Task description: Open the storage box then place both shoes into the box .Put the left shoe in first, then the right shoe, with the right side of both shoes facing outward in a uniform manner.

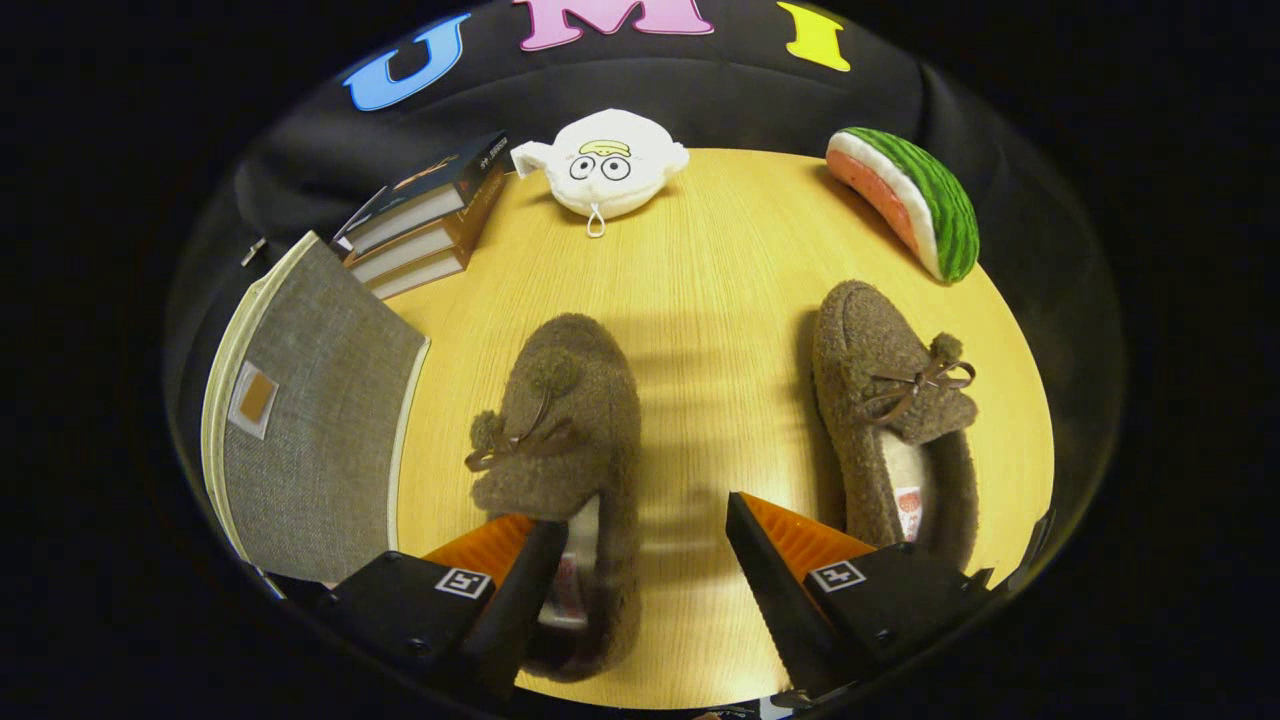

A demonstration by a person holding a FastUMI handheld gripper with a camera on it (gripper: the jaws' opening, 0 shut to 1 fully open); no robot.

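the left shoe (565,440) lies toe away from the gripper (640,545), its heel at the nearer finger, long axis running straight ahead. the gripper is wide open, holding nothing. the right shoe (895,410) sits parallel, past the other finger. the closed box (310,420) stands just left of the left shoe, bare table (720,260) between the pair.

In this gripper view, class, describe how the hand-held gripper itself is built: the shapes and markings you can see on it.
The gripper has two wedge-shaped fingers that taper to points and stand apart, open. Each inner face is ribbed with fine ridges. Behind each finger sits a blocky black housing with small screws, and each housing carries a square white tag printed with a black coded pattern. No cable or sleeve can be seen.
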